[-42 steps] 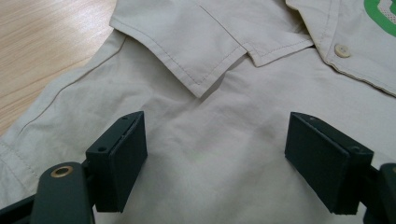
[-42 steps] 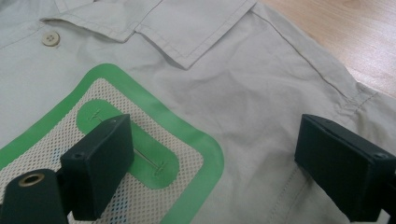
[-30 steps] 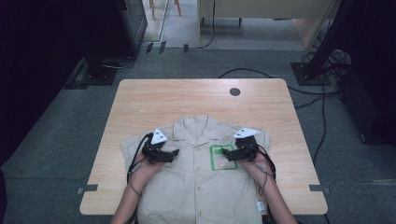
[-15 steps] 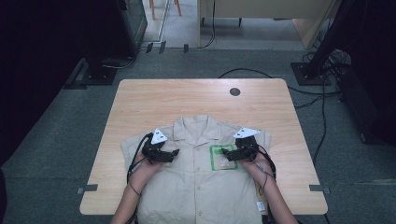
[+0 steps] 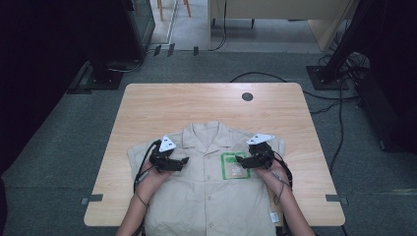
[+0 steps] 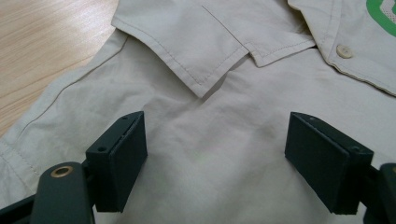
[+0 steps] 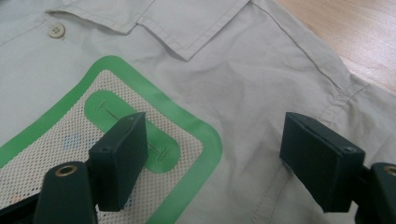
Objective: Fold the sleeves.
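The right gripper (image 5: 246, 160) is closing its black fingers (image 7: 122, 158) partway, though they are standing spread with only flat cloth between them, pinching nothing. The left gripper (image 5: 179, 161) is holding its fingers (image 6: 122, 156) spread wide too, over bare fabric below the collar. Both are hovering just above the chest of the beige short-sleeved button-up shirt (image 5: 211, 191), probably readying a symmetric pinch at the shoulders. The shirt is lying face up at the near edge of the pale wooden counter (image 5: 162, 105), its hem hanging past that edge. The right gripper view is revealing the green-bordered mesh pocket patch (image 7: 70, 135) in detail; the high view is showing the whole layout.
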A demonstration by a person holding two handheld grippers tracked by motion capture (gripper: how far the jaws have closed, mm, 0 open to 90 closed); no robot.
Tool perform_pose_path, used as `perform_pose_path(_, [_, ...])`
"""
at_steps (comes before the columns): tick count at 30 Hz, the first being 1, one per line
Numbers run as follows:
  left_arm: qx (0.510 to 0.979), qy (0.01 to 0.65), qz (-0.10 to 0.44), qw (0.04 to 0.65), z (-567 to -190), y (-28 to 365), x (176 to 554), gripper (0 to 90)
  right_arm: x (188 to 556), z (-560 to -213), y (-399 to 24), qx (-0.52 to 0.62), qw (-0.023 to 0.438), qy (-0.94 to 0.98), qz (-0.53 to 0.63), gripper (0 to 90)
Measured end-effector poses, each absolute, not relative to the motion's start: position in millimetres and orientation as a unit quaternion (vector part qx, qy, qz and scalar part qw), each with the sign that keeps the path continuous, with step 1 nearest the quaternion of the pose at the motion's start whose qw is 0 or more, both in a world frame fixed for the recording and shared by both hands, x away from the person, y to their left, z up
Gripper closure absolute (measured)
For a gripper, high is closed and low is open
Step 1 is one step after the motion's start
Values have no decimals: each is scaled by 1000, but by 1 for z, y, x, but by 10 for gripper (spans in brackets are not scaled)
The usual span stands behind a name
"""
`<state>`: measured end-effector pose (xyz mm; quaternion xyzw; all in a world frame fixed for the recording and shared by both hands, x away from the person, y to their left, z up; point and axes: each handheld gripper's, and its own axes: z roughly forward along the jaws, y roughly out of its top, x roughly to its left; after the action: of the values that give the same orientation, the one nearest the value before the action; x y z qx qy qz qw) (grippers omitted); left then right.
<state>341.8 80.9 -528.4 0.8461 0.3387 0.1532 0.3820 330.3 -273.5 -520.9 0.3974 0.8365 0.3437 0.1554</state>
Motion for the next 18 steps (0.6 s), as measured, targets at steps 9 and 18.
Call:
perform_pose_path(9, [846, 339, 153, 382, -528, 81, 342, 210, 329, -517, -277, 391, 157, 837, 350, 230])
perform_pose_path(18, [846, 339, 153, 382, -528, 81, 342, 210, 329, -513, -285, 395, 159, 833, 353, 230])
